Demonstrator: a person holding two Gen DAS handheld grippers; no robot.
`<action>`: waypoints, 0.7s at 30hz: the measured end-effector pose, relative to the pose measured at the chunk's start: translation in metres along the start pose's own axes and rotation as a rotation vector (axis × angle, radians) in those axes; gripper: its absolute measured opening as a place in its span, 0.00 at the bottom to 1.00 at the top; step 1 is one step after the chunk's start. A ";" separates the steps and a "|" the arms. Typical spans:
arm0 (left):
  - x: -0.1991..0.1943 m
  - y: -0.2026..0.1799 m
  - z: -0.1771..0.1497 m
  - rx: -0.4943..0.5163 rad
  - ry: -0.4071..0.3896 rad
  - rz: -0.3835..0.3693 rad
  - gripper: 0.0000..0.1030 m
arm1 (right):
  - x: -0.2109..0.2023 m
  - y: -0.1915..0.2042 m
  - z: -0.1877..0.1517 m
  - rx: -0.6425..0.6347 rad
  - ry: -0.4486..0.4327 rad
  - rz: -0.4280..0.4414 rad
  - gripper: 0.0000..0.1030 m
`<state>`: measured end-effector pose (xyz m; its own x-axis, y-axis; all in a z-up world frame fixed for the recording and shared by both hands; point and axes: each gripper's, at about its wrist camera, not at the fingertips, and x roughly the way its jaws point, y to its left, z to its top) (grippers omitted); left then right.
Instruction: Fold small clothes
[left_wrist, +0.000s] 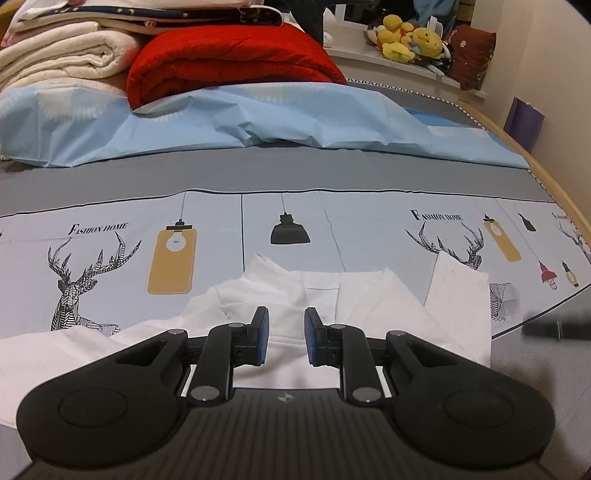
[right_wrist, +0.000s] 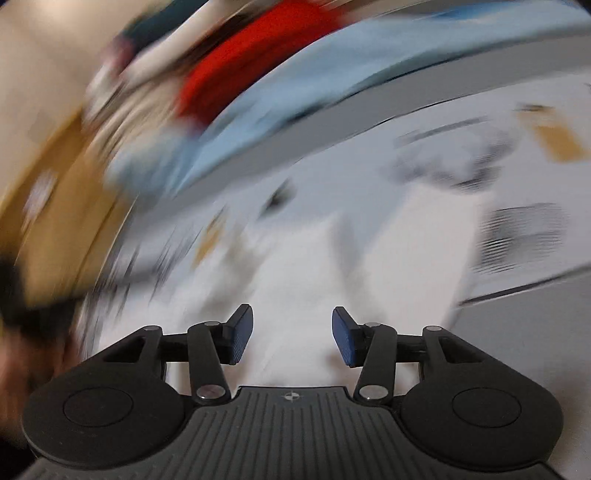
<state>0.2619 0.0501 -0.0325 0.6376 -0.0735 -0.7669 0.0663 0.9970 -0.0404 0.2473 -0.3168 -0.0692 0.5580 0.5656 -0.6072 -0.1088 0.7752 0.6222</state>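
A small white garment (left_wrist: 325, 291) lies spread on the printed bedcover (left_wrist: 92, 258), collar toward the far side, one sleeve (left_wrist: 458, 295) out to the right. My left gripper (left_wrist: 286, 338) hovers low over its middle, jaws a short way apart, with nothing pinched between the blue pads. The right wrist view is heavily blurred. In it my right gripper (right_wrist: 291, 338) stands open above the white garment (right_wrist: 306, 258) with nothing between its fingers. A dark blurred shape (left_wrist: 554, 326) shows at the right edge of the left wrist view; I cannot tell what it is.
Behind the garment lies a crumpled light blue sheet (left_wrist: 221, 125), with a folded red blanket (left_wrist: 229, 62) and stacked cream blankets (left_wrist: 55, 55) on it. Yellow plush toys (left_wrist: 410, 37) sit on a shelf at the back. The bed's wooden edge (left_wrist: 554, 177) curves along the right.
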 end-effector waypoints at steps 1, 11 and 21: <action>0.001 0.001 -0.001 0.002 0.001 0.001 0.22 | 0.000 -0.014 0.006 0.059 -0.036 -0.067 0.48; 0.003 0.003 -0.003 0.001 0.013 0.004 0.22 | 0.069 -0.068 0.014 0.089 -0.004 -0.340 0.21; 0.013 0.004 -0.003 0.024 0.024 0.020 0.22 | -0.009 -0.071 0.073 -0.050 -0.211 -0.208 0.02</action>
<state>0.2676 0.0533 -0.0444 0.6204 -0.0522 -0.7826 0.0720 0.9974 -0.0095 0.3103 -0.3970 -0.0717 0.7304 0.3268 -0.5998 -0.0117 0.8840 0.4674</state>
